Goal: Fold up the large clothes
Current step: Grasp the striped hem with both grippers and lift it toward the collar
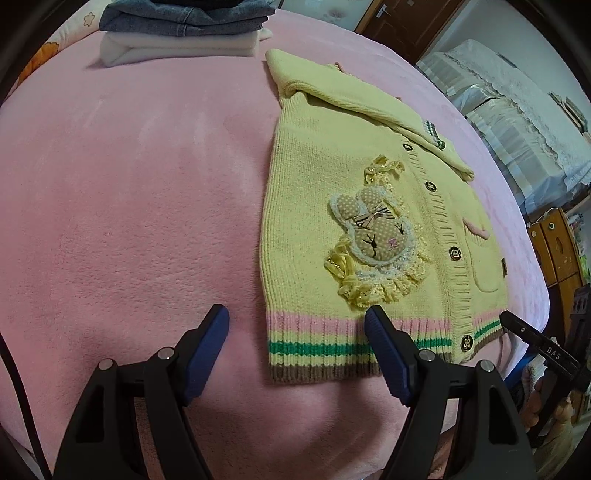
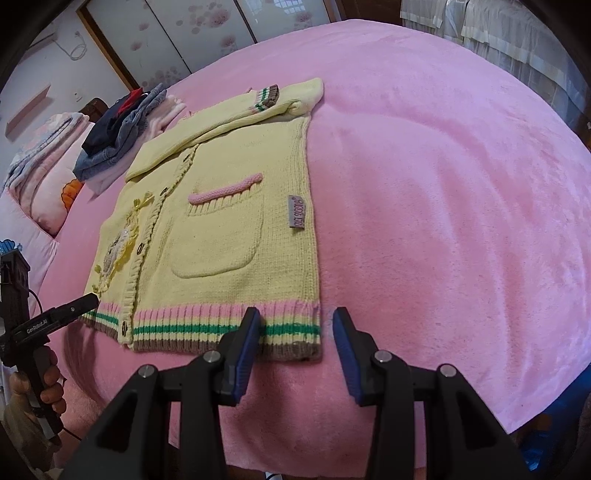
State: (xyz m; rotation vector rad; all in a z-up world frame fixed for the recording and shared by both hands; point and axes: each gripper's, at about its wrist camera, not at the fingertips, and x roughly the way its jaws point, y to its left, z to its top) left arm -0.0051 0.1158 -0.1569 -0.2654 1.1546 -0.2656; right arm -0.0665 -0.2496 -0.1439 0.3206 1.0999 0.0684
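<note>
- Blue-padded fingers of the left gripper point(image 1: 297, 325) fill the bottom of the left wrist view, spread wide and holding nothing; the right finger overlaps the cardigan's hem band, the left one sits over bare blanket.
- In the right wrist view the right gripper point(image 2: 295, 326) is likewise spread wide and empty at the bottom centre, its two fingers straddling the hem's lower right corner.
- Just beyond both grippers lies the yellow knitted cardigan point(image 1: 325, 177), flat on the pink fleece blanket point(image 1: 129, 206), buttoned, with its hem nearest the cameras.
- The hem band point(image 2: 207, 325) is ribbed in pink, green and brown stripes.
- A fabric rabbit patch point(image 1: 373, 232) with a lace frill sits on one front panel, at centre right of the left wrist view.
- A pocket with a pink rim point(image 2: 218, 236) sits on the other panel, with a small grey label point(image 2: 296, 212) at the side seam beside it.
- Both sleeves point(image 1: 369, 107) are folded across the chest at the far end of the garment.
- Farther back, a stack of folded clothes point(image 1: 184, 33), denim above white, sits at the upper left of the left wrist view.
</note>
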